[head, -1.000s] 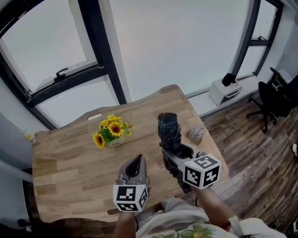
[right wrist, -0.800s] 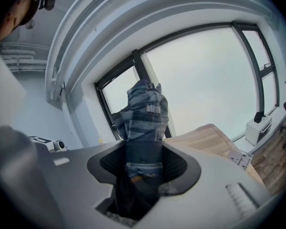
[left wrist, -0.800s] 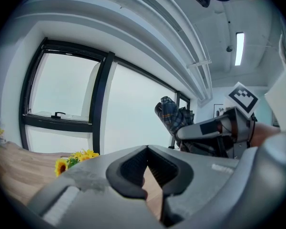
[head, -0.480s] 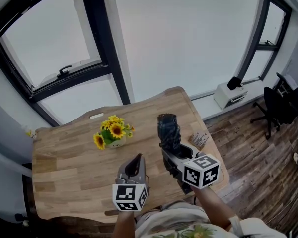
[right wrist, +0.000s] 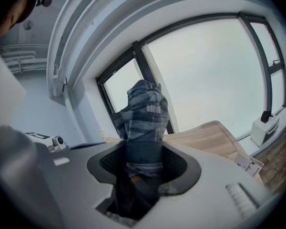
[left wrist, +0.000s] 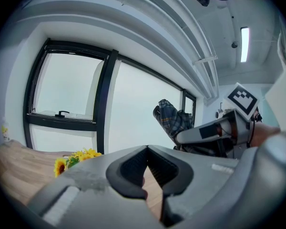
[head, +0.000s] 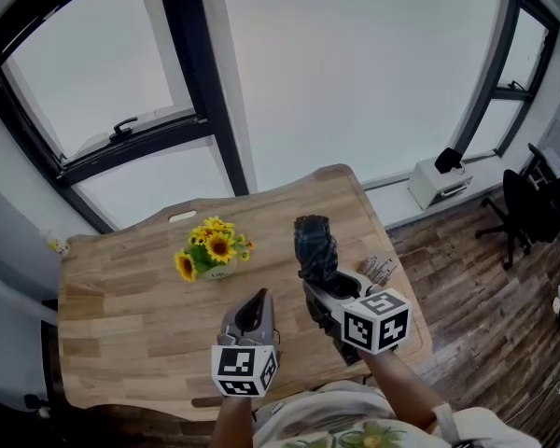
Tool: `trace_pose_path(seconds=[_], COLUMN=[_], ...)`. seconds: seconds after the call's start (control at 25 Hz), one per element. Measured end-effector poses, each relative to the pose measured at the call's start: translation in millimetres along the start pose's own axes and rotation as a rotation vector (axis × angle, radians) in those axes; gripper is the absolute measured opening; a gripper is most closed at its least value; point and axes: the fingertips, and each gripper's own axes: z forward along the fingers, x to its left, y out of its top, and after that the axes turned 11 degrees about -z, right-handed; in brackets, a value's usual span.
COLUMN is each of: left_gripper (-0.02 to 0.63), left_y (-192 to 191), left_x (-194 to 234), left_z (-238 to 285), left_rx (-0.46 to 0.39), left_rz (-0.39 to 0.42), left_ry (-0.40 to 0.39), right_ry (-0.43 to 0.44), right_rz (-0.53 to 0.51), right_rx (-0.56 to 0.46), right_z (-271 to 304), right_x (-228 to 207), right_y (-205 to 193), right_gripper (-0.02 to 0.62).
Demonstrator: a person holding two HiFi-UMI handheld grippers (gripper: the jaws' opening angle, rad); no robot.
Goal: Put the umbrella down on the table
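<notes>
Umbrella (head: 315, 245) poked forward and upward from the right gripper (head: 328, 286) pinching it above the table (head: 121, 297); left gripper (head: 254, 308) was closed and empty.

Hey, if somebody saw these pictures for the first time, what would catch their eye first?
Probably the dark plaid umbrella, folded and clamped in the right gripper, over the right part of the wooden table. After that, the bright yellow sunflowers in a small pot near the table's middle, and the big dark-framed windows behind it all.
</notes>
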Motion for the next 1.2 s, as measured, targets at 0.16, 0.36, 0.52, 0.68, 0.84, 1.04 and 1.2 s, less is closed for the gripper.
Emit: trace_pose_path(seconds=[0.16, 0.36, 0.52, 0.68, 0.84, 1.04, 1.2], left_gripper=[0.003, 0.003, 0.003, 0.003, 0.003, 0.003, 0.003], left_y=[-4.7, -10.7, -13.3, -15.5, -17.4, -19.9, -23.2], left_x=[1.8, 4.3, 7.5, 11.1, 16.3, 18.5, 19.6], left_z=[7.5, 15.2, 20.5, 25.9, 30.7, 35.7, 39.1], left_rx=[0.013, 0.03, 0.039, 0.049, 0.057, 0.064, 0.072], left_rz=[-0.005, -0.008, -0.009, -0.012, -0.019, -0.024, -0.026], left_ry=[0.007, 0.009, 0.012, 0.021, 0.025, 0.029, 0.03], right_ry=[0.007, 0.011, 0.015, 0.016, 0.015, 0.014, 0.012], right_rz=[0.01, 0.023, 0.035, 0.046, 0.055, 0.062, 0.066], right_rx=[0.012, 0.03, 0.039, 0.05, 0.063, 0.078, 0.089], right_z=[8.1, 17.2, 24.0, 29.8, 36.7, 40.4, 43.2], right_x=[-6.6, -12.3, -16.0, -21.7, -25.9, -30.5, -34.7], right_y=[-3.8, -11.1, -15.4, -19.2, -23.7, -28.8, -33.6], right_gripper=[0.199, 0.199, 0.199, 0.199, 0.199, 0.199, 0.199])
